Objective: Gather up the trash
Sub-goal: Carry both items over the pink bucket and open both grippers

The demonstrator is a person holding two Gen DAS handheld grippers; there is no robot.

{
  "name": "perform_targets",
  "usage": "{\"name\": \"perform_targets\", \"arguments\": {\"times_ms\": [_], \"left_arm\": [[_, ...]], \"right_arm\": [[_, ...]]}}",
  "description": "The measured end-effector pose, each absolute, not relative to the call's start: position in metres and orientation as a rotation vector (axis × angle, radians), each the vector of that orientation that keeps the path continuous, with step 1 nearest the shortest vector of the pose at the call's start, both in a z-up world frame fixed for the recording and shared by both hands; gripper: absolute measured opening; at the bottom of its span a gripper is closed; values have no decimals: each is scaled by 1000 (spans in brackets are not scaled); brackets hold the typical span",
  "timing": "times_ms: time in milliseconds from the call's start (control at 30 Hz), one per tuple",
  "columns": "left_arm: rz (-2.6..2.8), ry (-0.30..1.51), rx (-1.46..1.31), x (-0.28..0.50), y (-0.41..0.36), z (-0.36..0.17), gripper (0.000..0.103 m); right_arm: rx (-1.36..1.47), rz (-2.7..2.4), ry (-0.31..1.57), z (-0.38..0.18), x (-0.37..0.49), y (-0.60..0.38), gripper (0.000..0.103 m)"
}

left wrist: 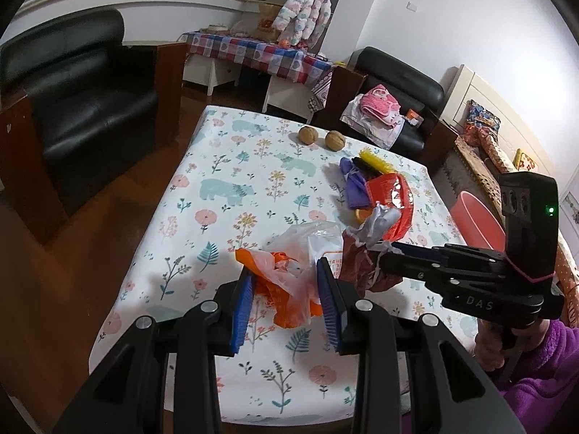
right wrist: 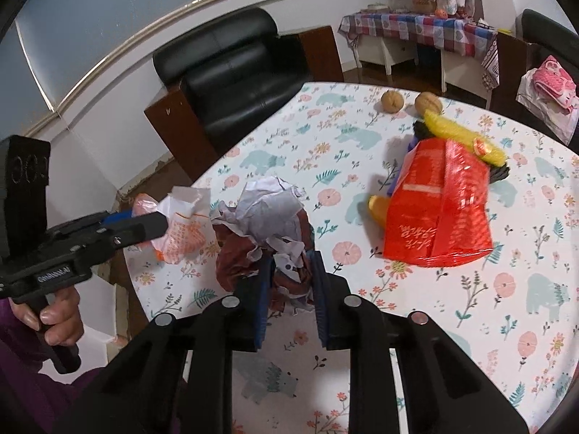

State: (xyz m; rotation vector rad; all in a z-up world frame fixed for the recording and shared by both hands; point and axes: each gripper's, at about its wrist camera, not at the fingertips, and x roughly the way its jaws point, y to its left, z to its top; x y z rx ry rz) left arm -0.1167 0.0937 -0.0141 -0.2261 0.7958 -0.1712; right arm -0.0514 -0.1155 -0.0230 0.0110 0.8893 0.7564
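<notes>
The table (left wrist: 224, 166), under a floral bear-print cloth, bears a red foil bag (right wrist: 439, 209) lying with its long axis running toward the two walnuts (right wrist: 392, 100). The right gripper (right wrist: 289, 278) pinches a crumpled maroon-and-white paper wad (right wrist: 264, 224). The left gripper (left wrist: 286, 289) stands partly open around an orange-and-clear plastic bag (left wrist: 286, 271).
</notes>
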Motion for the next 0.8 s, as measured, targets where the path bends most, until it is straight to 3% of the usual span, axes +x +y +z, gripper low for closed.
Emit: {"name": "perform_targets", "arguments": {"times_ms": [400,800], "left_arm": [[-239,735,-180,-100,55,9,33],[-405,693,-102,-62,-35,28,33]], "right_arm": [[110,618,795,-2,-46,-171,22],[227,350,719,3,-41,-272,22]]}}
